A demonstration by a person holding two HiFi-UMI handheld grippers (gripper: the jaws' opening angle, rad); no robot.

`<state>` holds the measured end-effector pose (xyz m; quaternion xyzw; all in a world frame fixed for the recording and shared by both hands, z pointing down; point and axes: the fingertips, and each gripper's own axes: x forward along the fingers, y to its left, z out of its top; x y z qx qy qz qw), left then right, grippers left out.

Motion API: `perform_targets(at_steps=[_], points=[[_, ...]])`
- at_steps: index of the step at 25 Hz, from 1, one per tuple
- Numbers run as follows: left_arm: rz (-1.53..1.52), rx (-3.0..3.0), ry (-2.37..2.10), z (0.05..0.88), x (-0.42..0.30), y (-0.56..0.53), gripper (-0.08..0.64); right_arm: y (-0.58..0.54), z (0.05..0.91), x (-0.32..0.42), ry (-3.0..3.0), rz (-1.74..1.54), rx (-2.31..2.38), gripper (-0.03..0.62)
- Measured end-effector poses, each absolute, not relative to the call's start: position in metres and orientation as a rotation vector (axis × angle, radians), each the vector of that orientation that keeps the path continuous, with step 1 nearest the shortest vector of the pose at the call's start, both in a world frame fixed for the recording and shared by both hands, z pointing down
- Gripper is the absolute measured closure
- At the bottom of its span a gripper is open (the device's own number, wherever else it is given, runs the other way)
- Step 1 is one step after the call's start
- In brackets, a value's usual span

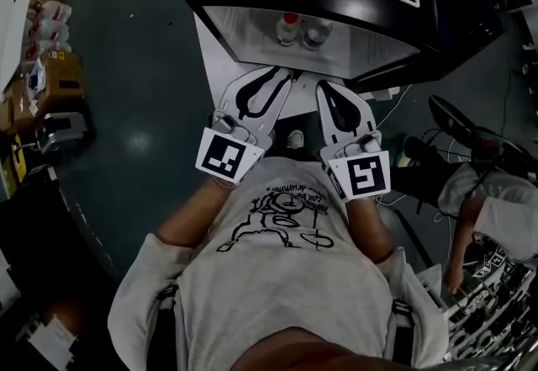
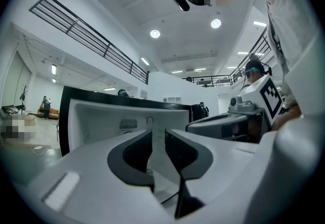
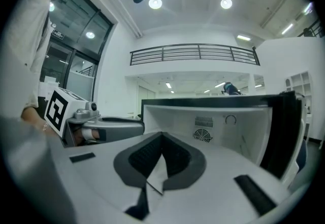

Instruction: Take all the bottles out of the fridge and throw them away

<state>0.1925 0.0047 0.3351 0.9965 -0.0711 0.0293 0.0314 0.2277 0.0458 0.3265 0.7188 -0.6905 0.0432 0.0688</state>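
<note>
2 cylindrical bottles point(image 1: 288, 29) inside boxy white-walled fridge point(image 1: 244, 31)

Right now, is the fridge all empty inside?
No, a red-capped bottle and a second bottle stand side by side inside the open fridge.
</note>
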Motion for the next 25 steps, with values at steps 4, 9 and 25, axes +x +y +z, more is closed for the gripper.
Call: perform_targets(at_steps=[4, 9, 25], points=[[0.128, 3.092, -0.232, 0.350, 0.196, -0.002, 0.491, 0.043, 0.337, 0.229, -2.076, 0.145, 2.174, 0.583], [0.119, 3.137, -0.241, 0.378, 0.204, -0.010, 0.480, 0.039, 0.354, 0.231, -2.081, 0.165, 2.184, 0.583], [0.206, 3.132, -0.249, 0.428, 0.235, -0.036, 0.440, 0.018, 0.388, 0.246, -2.032, 0.138, 2.196, 0.583]])
